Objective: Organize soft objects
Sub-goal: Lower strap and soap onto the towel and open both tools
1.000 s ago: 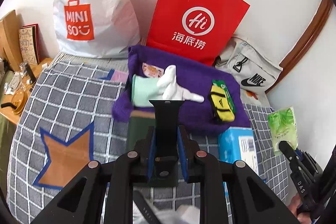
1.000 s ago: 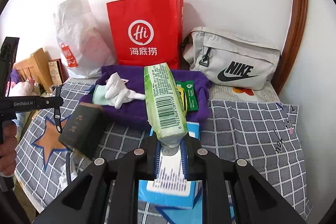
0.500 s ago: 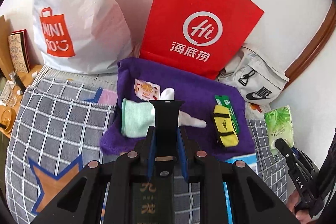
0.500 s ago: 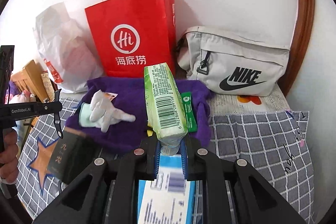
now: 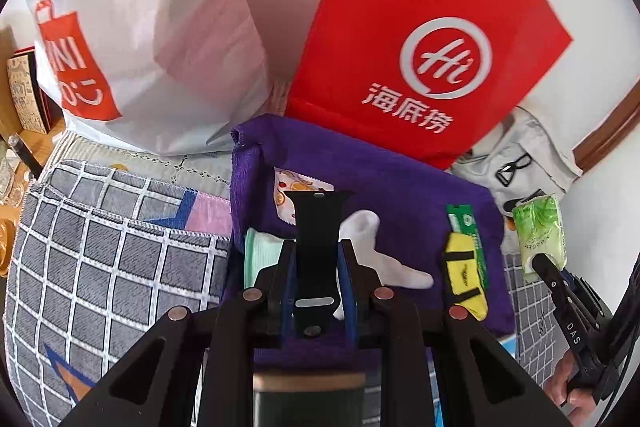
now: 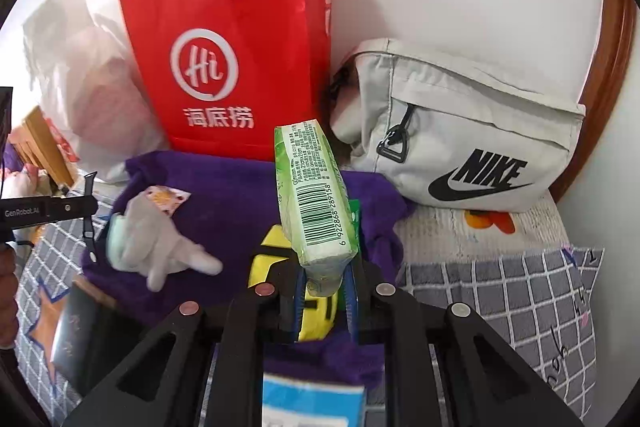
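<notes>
Left gripper (image 5: 316, 259): jaws clamped on black watch strap (image 5: 318, 227), strap upright btwn blue pads, held above purple towel (image 5: 400, 183).

Right gripper (image 6: 323, 287): jaws pinched on lower end of green tissue pack (image 6: 314, 195), barcode side facing cam, pack angled up and fwd over the towel. Same pack seen at right edge of left wrist view (image 5: 540, 231).

Purple towel: spread on grey checked bedcover (image 5: 104, 247), back edge touching red paper bag (image 5: 424, 39).

On towel:
- white glove (image 5: 384, 259), mint-green cuff (image 5: 260, 255), left-centre, partly hidden behind left gripper.
- small fruit-print sachet (image 5: 284, 195), just behind glove.
- yellow item w/ black straps (image 5: 464, 275), right side, lying against green flat packet (image 5: 466, 227).

Off towel:
- white Miniso bag (image 5: 152, 39), left of red bag, against wall.
- grey Nike pouch (image 6: 460, 131), right of red bag, on bed.
- dark box (image 6: 80, 331), near-left of towel.
- blue-white box (image 6: 312, 403), near edge, under right gripper; contents cannot tell.
</notes>
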The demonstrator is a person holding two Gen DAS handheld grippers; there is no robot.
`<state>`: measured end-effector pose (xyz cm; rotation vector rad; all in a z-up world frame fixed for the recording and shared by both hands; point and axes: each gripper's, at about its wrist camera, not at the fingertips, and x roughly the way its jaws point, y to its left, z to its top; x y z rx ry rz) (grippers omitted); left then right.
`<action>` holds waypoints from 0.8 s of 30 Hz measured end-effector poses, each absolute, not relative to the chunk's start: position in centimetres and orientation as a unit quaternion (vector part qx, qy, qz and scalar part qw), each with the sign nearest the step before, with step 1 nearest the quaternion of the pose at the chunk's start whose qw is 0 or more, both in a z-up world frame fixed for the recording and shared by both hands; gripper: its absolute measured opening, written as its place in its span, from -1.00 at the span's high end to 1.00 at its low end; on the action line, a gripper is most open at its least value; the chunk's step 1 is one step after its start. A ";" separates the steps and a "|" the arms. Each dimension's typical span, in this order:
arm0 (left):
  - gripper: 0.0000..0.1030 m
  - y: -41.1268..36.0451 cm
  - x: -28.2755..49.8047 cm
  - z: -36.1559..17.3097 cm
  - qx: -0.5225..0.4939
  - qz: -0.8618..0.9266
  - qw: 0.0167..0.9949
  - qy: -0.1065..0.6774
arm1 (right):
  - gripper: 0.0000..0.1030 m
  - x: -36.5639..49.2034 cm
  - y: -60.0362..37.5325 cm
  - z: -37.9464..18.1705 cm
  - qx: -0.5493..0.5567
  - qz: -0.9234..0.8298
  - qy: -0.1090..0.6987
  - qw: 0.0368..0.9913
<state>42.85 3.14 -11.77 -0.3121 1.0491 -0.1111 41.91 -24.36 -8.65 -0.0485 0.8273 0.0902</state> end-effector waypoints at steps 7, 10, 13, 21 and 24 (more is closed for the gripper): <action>0.62 3.0 45.1 -14.2 -0.153 -0.046 0.840 0.519 | 0.68 44.5 -25.4 -11.6 -0.037 0.021 0.429 0.902; 0.62 2.1 45.8 -15.4 -0.136 -0.049 0.836 0.530 | 0.68 45.0 -25.6 -12.8 -0.049 0.015 0.445 0.894; 0.62 1.4 46.4 -16.6 -0.138 -0.050 0.830 0.539 | 0.68 45.5 -25.4 -13.7 -0.074 0.005 0.450 0.890; 0.61 1.1 46.8 -17.0 -0.141 -0.060 0.824 0.546 | 0.63 45.8 -24.5 -14.7 -0.101 0.010 0.452 0.886; 0.50 1.7 46.9 -16.7 -0.144 -0.066 0.820 0.550 | 0.49 45.5 -24.1 -14.5 -0.104 0.019 0.452 0.886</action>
